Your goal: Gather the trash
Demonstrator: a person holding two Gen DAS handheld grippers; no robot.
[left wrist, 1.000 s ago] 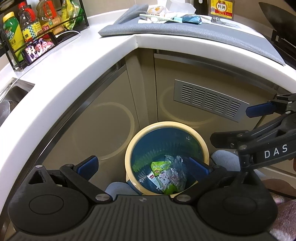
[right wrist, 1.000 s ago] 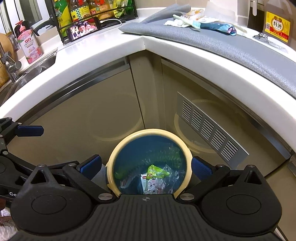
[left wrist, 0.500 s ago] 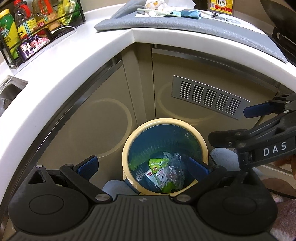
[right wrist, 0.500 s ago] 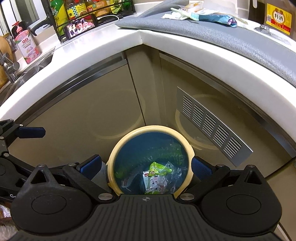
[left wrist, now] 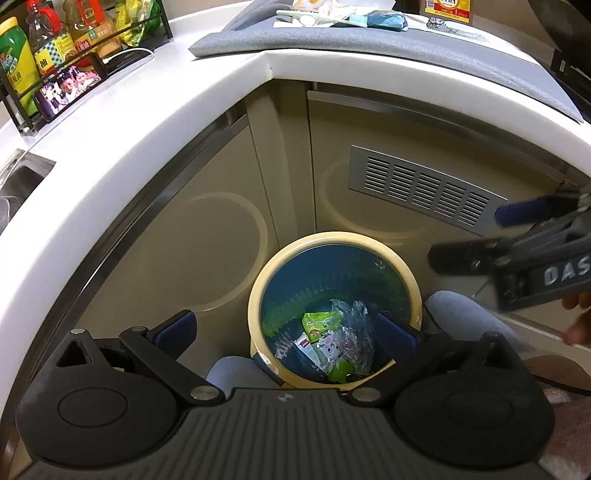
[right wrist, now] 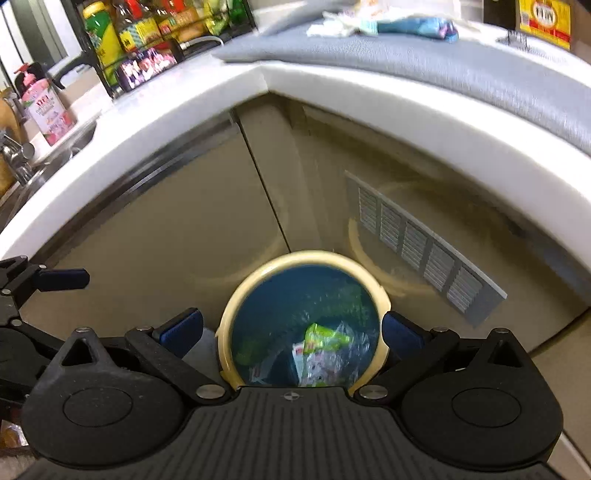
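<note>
Trash (left wrist: 332, 339) already lies in the bin (left wrist: 258, 295) on the floor at the cabinet corner: a green packet, clear wrappers. More (left wrist: 343, 16) sits on the grey mat (left wrist: 406, 48) on the counter, so I judge the job part done. Left gripper (left wrist: 284, 330) and right gripper (right wrist: 291, 326) hang above the bin, both spread wide and holding nothing.

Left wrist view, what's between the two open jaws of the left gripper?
In the left wrist view, the left gripper frames the trash bin, with wrappers inside; nothing is held.
</note>
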